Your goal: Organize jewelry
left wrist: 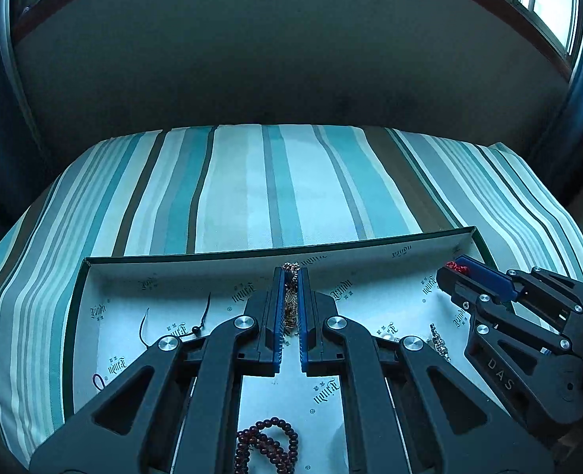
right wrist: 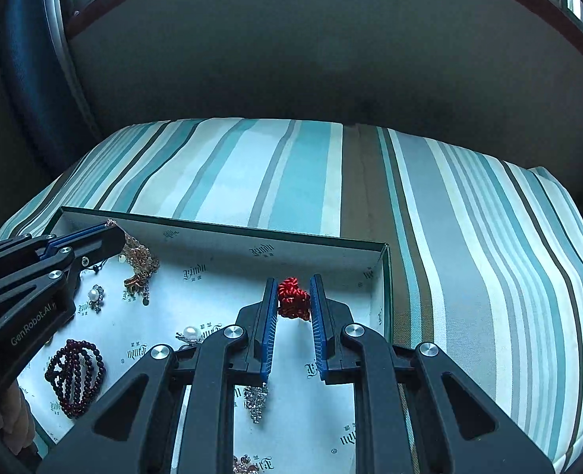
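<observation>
Both grippers are working over a shallow printed box lid point(right wrist: 228, 233) set on a striped cushion point(right wrist: 469, 213).

Left gripper point(left wrist: 290, 308): fingers narrow, pinched on a gold-toned chain point(left wrist: 290, 296) near the lid's far wall, toward its left corner in the right wrist view. The rest of the chain hangs in a clump below the tips.

Right gripper point(right wrist: 293, 304): fingers closed to a moderate gap on a red knotted cord piece point(right wrist: 293, 299), near the lid's far right corner.

Risks, as I judge them:
- The chain's dangling clump could snag the pearl piece point(right wrist: 94, 296) just beside it if lifted fast.
- The cord knot is soft and held only at its sides, so it may slip out or twist.
- The lid rests on soft cushion, so a downward push could tip it and slide the dark bead bracelet point(right wrist: 74, 375).

Writing: the lid lining repeats a gothic-script logo, not surely legible. The left gripper reads "GenRobot.AI"; the right gripper reads "DAS".
</observation>
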`<state>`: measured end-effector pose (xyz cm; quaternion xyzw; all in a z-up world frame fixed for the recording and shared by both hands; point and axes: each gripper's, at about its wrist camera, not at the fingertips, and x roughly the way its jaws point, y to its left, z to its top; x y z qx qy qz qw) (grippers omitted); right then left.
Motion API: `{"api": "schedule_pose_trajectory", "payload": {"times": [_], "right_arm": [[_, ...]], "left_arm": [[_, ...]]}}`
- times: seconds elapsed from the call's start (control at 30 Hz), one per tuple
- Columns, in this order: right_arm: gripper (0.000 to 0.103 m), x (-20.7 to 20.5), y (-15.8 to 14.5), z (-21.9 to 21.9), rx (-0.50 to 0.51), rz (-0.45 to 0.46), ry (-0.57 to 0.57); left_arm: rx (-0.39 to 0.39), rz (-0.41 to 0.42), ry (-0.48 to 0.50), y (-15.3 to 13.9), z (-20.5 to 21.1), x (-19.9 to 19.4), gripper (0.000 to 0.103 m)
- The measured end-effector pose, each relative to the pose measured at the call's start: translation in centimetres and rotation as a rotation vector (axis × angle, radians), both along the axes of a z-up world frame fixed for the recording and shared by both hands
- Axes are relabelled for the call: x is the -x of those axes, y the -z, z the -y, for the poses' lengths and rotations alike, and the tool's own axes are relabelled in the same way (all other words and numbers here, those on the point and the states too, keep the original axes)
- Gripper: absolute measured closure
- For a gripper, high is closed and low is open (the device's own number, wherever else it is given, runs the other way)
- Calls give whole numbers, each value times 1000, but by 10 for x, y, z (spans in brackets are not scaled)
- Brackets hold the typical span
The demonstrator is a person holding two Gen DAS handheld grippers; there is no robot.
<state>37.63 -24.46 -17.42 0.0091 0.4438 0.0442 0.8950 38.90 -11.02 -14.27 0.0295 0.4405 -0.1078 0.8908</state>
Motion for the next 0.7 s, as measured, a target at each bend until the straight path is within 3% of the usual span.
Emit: {"api": "schedule_pose_trajectory", "payload": {"times": [0.37,0.43,0.47,0.5,0.57,0.6,0.63,0.7], "right_arm": [[86,-7,5,-3,12,-33,-18],[81,-10,6,-4,22,-39,-15],[72,-11,8,-4,20,-47,-13],[60,-11,9,-3,13,-54,-12],[49,-9,10,-2,8,-52,-5],[47,-7,10,-2,10,-48,-1],[47,-6,10,-2,11,-43,-1],[46,-3,9,-2,14,-34,1]], "left_arm": [[-12,-33,7,13,3,-4,97],[-11,-55,19,17,4,-4,97],[-12,-62,21,18,4,-4,97],[-12,-62,17,20,4,-4,94],[-15,-58,8,21,3,-2,76],[-16,-50,2,20,3,-1,60],[-16,-39,-5,19,2,1,53],[-9,-30,-5,16,0,4,53]]}}
